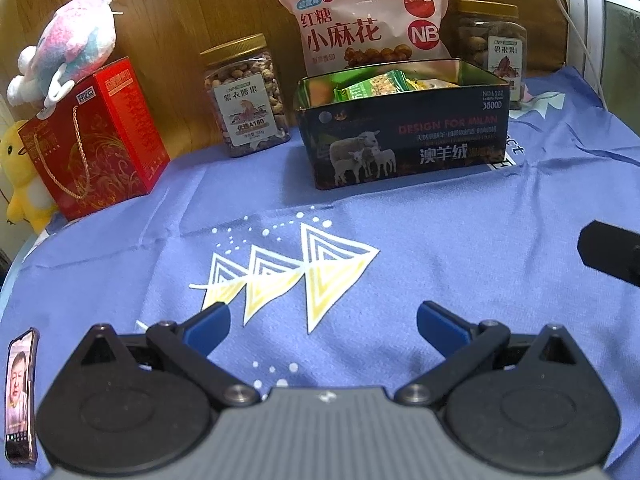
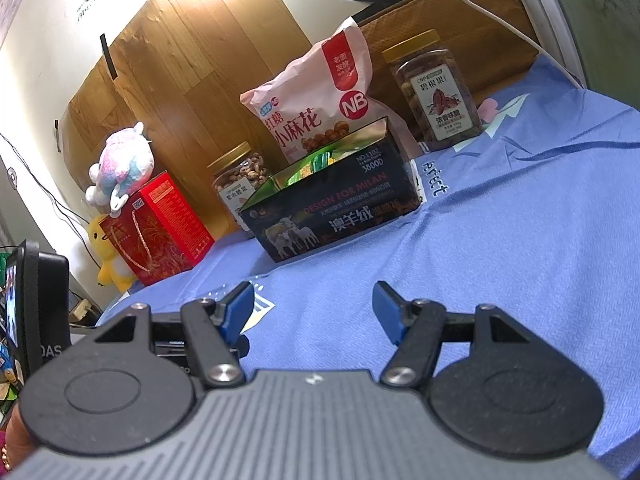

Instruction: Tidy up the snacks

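A dark tin box (image 1: 404,136) (image 2: 332,212) printed with sheep stands open on the blue cloth, with green and yellow snack packets (image 1: 376,84) inside. Behind it leans a pink snack bag (image 1: 368,20) (image 2: 316,108). One nut jar (image 1: 244,96) (image 2: 238,184) stands left of the tin and a second jar (image 1: 494,48) (image 2: 436,92) stands behind it on the right. My left gripper (image 1: 323,322) hovers open and empty over the cloth, well short of the tin. My right gripper (image 2: 314,312) is likewise open and empty.
A red gift box (image 1: 96,140) (image 2: 160,232) stands at the left with a pink plush toy (image 1: 72,40) (image 2: 122,164) on top and a yellow plush (image 1: 20,172) (image 2: 106,252) beside it. A phone (image 1: 20,396) lies at the near left edge. Wooden panels back the table.
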Demonstrator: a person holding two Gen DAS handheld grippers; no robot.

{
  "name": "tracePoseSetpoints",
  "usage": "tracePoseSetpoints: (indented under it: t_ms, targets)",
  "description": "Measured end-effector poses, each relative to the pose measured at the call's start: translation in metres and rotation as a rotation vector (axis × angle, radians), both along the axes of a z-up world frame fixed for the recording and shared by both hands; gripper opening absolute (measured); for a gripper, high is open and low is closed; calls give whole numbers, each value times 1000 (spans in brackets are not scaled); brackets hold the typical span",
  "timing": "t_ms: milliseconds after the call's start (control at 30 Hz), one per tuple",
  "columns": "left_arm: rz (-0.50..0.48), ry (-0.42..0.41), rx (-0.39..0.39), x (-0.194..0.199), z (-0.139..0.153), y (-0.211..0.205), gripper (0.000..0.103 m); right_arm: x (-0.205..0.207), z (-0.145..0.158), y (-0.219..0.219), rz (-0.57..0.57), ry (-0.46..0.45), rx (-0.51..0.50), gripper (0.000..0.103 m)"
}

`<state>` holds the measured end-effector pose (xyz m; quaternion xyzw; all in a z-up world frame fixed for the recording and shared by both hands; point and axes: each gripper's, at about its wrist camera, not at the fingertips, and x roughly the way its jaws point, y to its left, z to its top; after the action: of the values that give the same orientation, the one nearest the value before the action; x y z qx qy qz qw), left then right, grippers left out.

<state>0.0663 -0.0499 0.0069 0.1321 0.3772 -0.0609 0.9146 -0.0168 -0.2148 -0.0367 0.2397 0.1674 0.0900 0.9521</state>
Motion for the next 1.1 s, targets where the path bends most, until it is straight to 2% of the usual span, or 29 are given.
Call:
tracePoseSetpoints:
  t_ms: [300, 1100]
  targets:
    - [-8, 39, -23, 2, -1, 0, 103, 0, 0, 0, 1, 0, 1, 68]
    - [-13, 79, -38, 1, -2, -2, 103, 0, 0, -2, 1, 1, 3, 68]
